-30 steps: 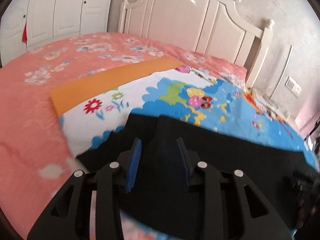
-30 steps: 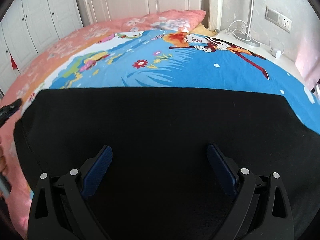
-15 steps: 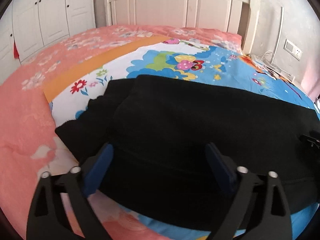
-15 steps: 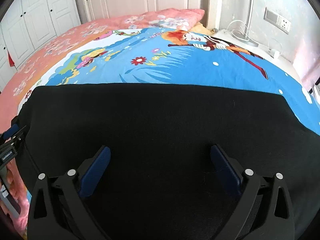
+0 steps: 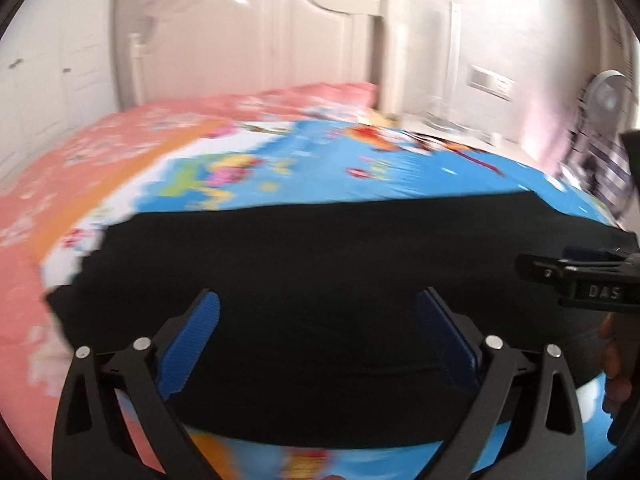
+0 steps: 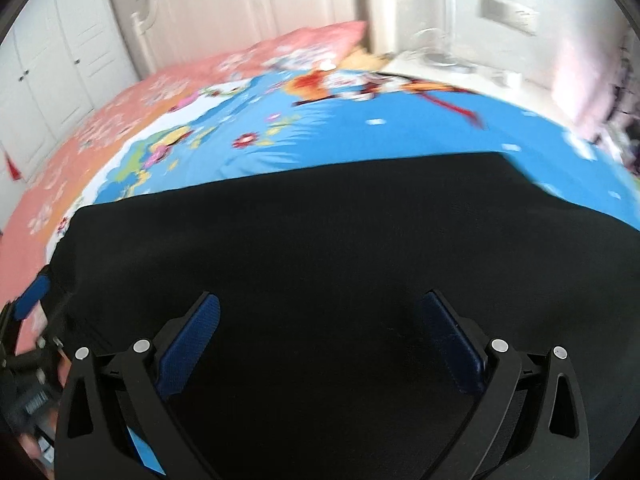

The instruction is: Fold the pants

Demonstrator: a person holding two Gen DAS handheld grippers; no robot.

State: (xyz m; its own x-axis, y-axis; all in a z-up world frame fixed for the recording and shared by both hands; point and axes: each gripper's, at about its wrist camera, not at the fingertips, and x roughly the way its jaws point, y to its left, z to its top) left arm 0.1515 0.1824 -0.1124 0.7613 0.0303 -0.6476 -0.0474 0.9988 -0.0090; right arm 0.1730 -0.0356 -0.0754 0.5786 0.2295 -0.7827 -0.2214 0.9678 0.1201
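black pants (image 5: 320,264) flat on bed, beneath both grippers' spread jaws

The pants (image 5: 320,264) are plain black, with no pattern to be seen, and cover the near part of a bright blue cartoon-print sheet (image 6: 400,136) with white, green, yellow and red figures and small red flowers. Along the sheet's left edge runs an orange band (image 5: 120,176), and beyond it the bed cover (image 5: 48,184) is salmon pink with pale flowers. The headboard (image 5: 280,40) and wardrobe doors (image 6: 52,72) are white, and both grippers' fingers (image 6: 192,340) are black with blue pads.
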